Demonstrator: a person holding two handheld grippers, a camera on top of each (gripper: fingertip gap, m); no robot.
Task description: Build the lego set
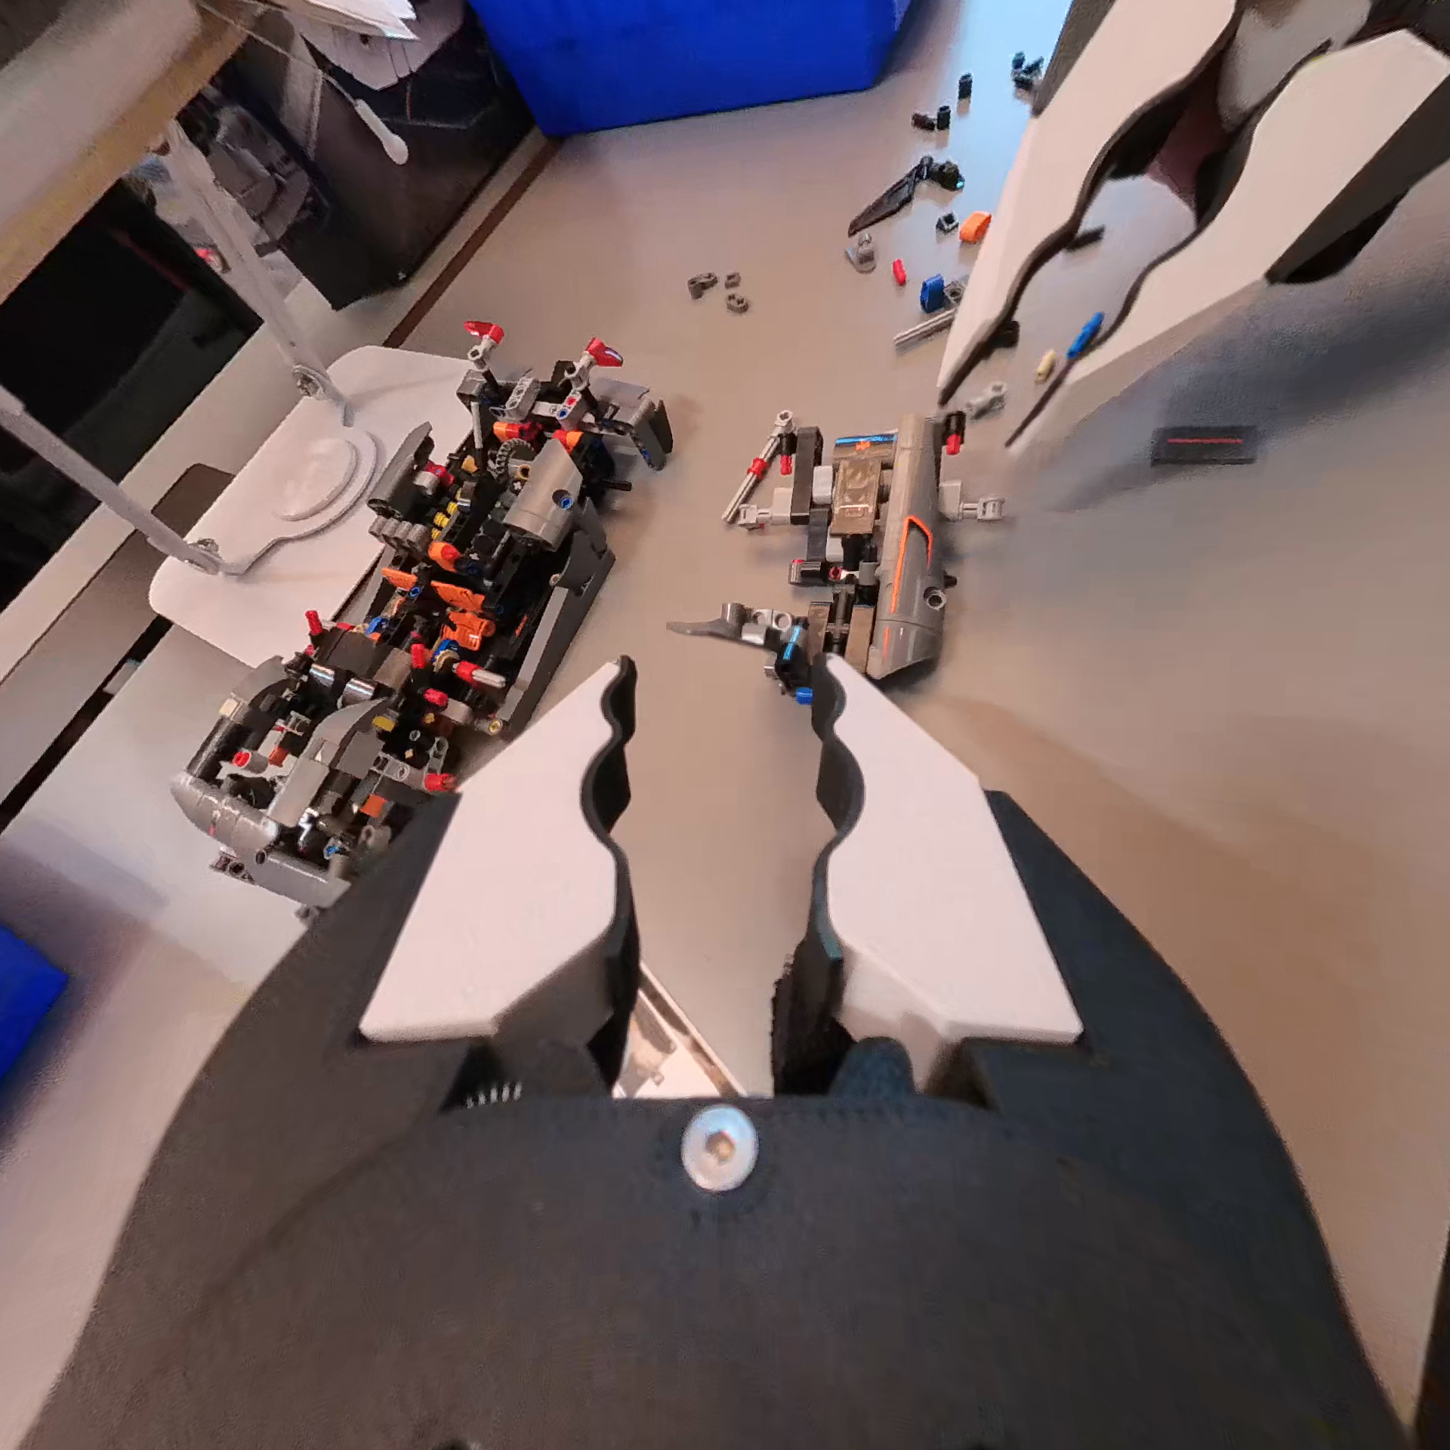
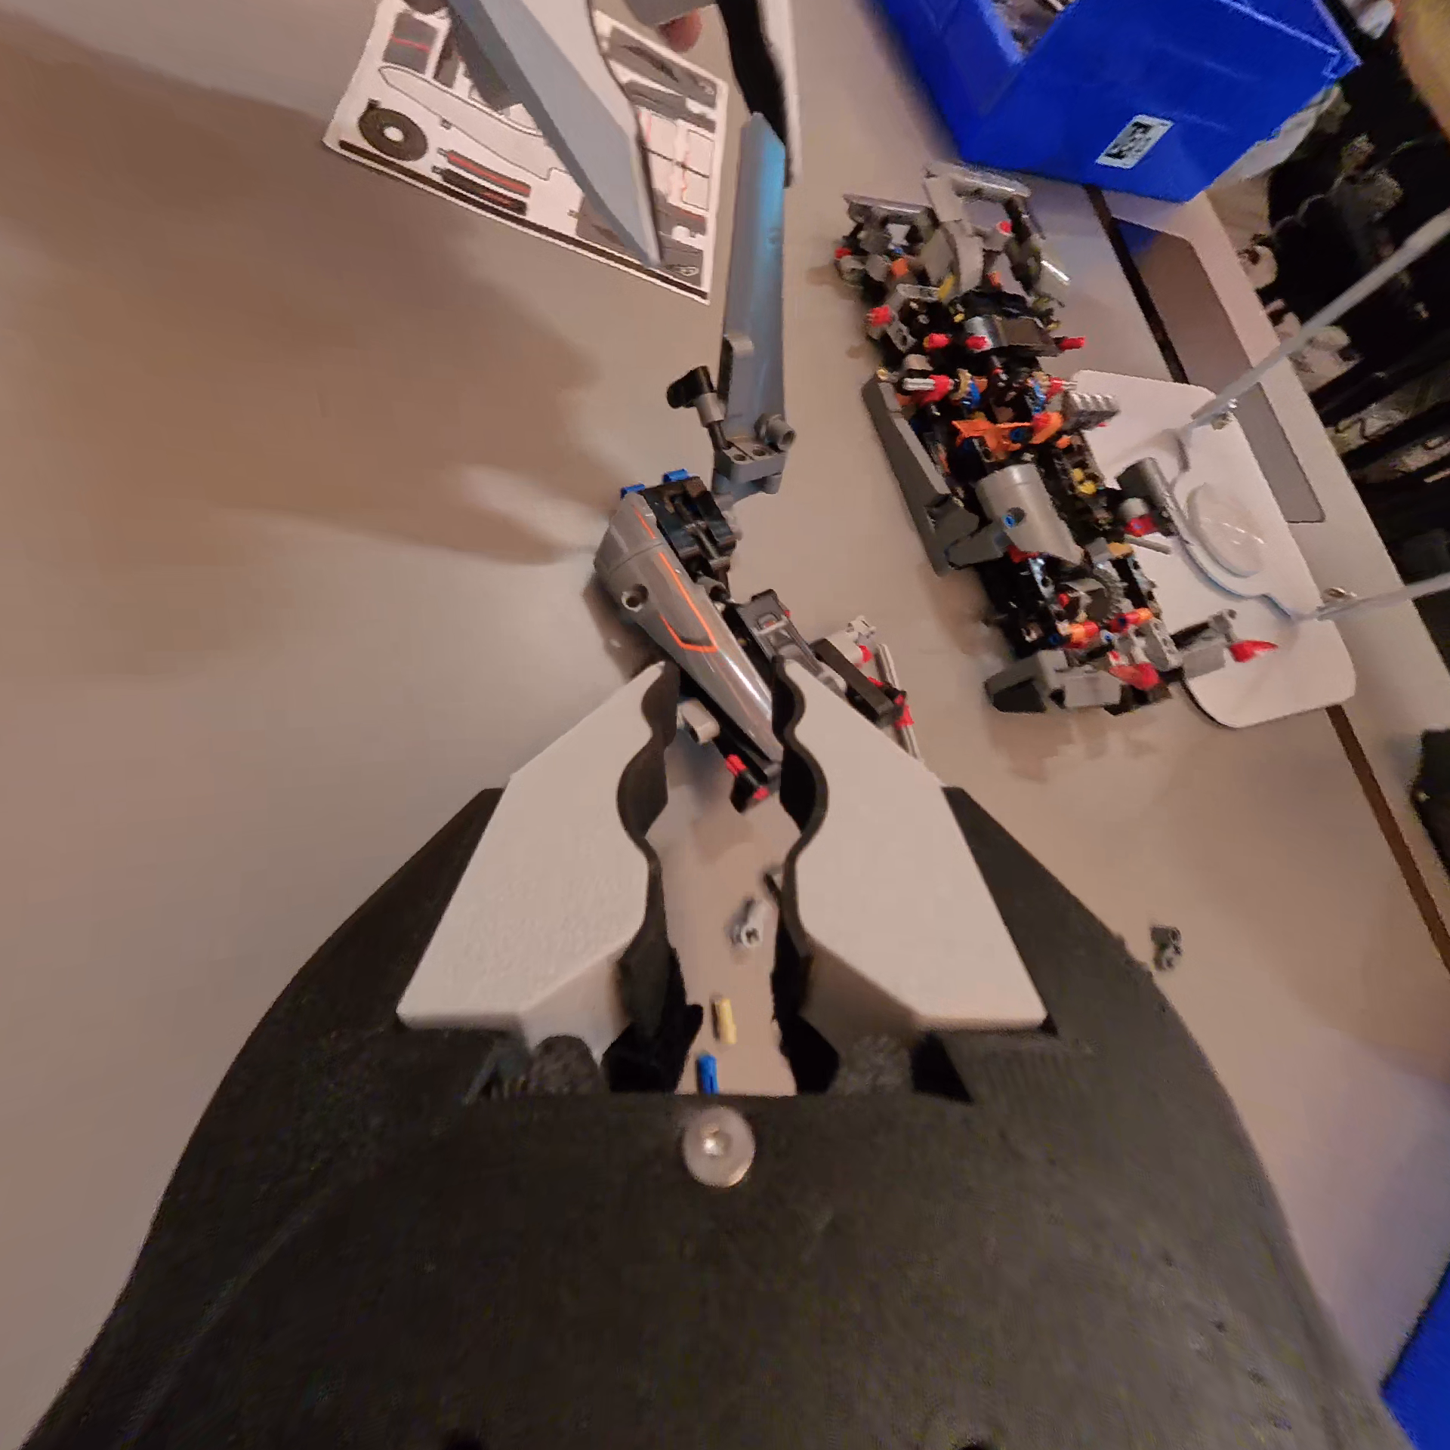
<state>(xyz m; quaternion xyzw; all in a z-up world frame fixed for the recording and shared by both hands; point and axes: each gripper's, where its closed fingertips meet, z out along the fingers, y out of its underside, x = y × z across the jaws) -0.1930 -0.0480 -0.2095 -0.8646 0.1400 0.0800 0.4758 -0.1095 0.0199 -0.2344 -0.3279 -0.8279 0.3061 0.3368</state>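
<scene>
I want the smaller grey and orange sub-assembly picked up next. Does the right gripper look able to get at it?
Probably yes: the right gripper is open and empty, its tips right at the near end of the sub-assembly, with nothing between them.

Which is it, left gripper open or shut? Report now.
Open. The left gripper's two fingers stand apart, the table showing between them, nothing held.

A: Room on the table [image 2: 235, 549]?
B: Whole side beyond the sticker sheet [image 2: 527, 149] is bare in the right wrist view. Clear lane between chassis [image 1: 439, 596] and side panel [image 1: 871, 541] too.
A: Blockers?
B: Chassis sits along the edge by the white stand base [image 1: 290, 486]. Loose parts [image 1: 934, 259] are scattered toward the blue bin [image 1: 683, 55]. Right gripper [image 2: 722, 675] straddles the panel's end, jaws apart.
</scene>
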